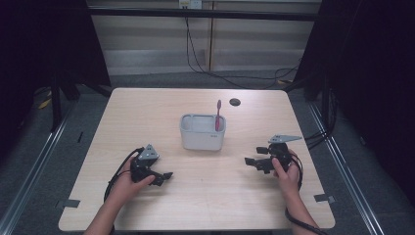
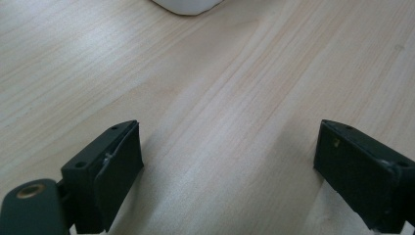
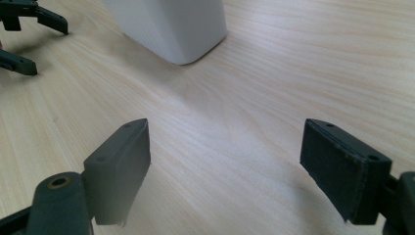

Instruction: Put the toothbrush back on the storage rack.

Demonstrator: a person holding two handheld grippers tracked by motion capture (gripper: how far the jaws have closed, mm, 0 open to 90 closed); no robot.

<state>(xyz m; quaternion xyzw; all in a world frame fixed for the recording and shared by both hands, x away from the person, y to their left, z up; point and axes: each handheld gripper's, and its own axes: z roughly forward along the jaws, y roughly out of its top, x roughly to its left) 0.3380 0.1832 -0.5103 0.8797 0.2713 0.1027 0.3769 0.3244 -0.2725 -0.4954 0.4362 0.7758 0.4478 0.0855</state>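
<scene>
a white tub [image 1: 202, 132] with a pink toothbrush [image 1: 218, 115] upright in its right corner sits mid-table [image 1: 147, 107] — the left gripper [image 1: 165, 176] and right gripper [image 1: 252, 157] flank it, jaws spread wide, gripping nothing.

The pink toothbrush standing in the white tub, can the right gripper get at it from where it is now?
Probably yes: the right gripper is open, the toothbrush sticks up above the tub rim on its side, and bare table lies between.
</scene>
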